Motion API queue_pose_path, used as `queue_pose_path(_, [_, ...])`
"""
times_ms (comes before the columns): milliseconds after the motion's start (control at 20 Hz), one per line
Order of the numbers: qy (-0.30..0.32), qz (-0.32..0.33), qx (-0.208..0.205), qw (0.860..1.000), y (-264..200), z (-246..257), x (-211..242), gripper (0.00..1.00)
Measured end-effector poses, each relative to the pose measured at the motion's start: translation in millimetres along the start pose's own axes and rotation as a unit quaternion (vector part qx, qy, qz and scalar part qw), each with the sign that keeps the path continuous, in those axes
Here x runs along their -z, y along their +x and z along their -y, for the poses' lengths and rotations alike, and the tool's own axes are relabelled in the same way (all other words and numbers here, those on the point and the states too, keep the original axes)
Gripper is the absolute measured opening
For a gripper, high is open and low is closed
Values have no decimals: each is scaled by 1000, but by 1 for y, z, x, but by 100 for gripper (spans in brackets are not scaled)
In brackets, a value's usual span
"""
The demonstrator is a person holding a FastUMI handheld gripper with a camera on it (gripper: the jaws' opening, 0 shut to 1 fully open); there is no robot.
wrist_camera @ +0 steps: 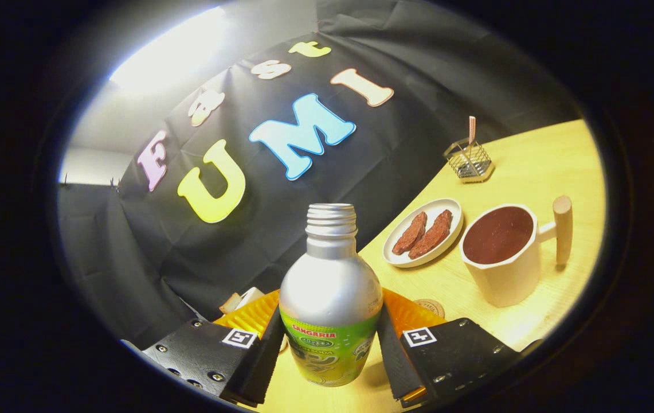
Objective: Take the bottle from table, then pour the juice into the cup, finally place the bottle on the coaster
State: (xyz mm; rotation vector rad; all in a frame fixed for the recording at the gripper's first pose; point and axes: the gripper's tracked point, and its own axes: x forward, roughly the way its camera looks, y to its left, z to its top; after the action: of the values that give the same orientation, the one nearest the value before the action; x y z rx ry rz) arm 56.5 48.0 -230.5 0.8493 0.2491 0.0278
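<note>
Now tongs (329, 344) tight around bottle (331, 287).

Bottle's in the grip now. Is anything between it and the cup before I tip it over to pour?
Nothing visible. The gripper is shut on the bottle; only bare table lies between it and the cup. The plate sits beside that path.

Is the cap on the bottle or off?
Off. The bottle, clamped between the gripper fingers, shows a bare threaded neck with an open mouth and no cap.
</note>
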Motion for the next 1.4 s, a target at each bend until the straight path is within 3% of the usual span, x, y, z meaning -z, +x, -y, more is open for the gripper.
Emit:
queue_pose_path(500, [117, 1, -10, 993, 7, 14, -9, 76])
queue_pose_path(950, [224, 11, -29, 974, 9, 19, -9, 76])
queue_pose_path(1400, [294, 22, -33, 955, 12, 21, -14, 76])
